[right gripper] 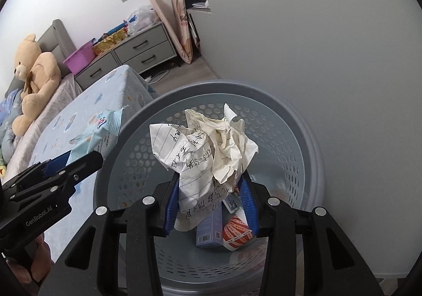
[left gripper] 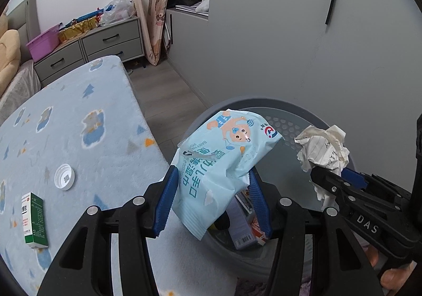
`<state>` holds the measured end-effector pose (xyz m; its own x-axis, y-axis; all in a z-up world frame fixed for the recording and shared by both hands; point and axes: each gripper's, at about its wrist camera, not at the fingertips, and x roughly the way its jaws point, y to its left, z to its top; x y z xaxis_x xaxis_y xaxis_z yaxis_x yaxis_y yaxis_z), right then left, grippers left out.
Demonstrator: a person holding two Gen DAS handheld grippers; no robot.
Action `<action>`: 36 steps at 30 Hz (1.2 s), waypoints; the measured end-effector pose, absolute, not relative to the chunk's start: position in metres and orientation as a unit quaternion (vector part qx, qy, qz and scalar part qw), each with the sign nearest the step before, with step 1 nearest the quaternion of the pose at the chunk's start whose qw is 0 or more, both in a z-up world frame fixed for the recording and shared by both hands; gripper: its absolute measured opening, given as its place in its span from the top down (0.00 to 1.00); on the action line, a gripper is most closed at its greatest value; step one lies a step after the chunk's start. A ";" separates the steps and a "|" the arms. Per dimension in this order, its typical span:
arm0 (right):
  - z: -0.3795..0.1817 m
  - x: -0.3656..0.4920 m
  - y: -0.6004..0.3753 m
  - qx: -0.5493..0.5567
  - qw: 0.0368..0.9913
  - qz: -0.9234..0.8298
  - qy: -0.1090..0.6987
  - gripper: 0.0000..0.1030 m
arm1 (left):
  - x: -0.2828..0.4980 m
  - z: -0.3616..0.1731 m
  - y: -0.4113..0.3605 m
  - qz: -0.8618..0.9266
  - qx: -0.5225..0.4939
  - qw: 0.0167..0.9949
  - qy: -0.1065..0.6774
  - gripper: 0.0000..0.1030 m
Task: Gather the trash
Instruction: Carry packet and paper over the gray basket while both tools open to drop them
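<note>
Left claw (left gripper: 211,185) clenched on a pale blue wet-wipe packet (left gripper: 224,161), the packet held tilted above the near rim of a grey perforated basket (left gripper: 284,116); right claw (right gripper: 208,190) clenched on a crumpled ball of lined paper (right gripper: 203,148), held over the basket's open mouth; both items are clear of the basket floor. Basket contents, seen from the right wrist: a blue-grey carton with a barcode (right gripper: 208,230) and a red-and-white striped wrapper (right gripper: 237,230), lying side by side at the bottom. Bed (left gripper: 79,116) with a blue patterned blanket stands just beside the basket; on it lie a white bottle cap (left gripper: 64,177) and, nearer the camera, a green-and-white medicine box (left gripper: 34,219), apart from each other. Teddy bear (right gripper: 34,77) sits at the head of the bed; grey drawer unit (right gripper: 142,50) stands beyond.
</note>
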<state>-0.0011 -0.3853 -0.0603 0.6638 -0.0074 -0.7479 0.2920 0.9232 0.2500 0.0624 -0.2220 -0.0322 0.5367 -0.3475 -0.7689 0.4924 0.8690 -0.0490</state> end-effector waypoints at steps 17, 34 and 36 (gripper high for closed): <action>-0.060 0.003 -0.383 0.177 0.895 -0.097 0.399 0.57 | 0.063 -0.036 -0.233 -0.211 0.095 0.879 0.418 0.49; -0.057 -0.004 -0.383 0.171 0.902 -0.100 0.382 0.39 | 0.063 -0.028 -0.223 -0.194 0.090 0.887 0.408 0.33; -0.056 -0.004 -0.382 0.171 0.903 -0.100 0.382 0.39 | 0.062 -0.028 -0.223 -0.194 0.091 0.888 0.407 0.33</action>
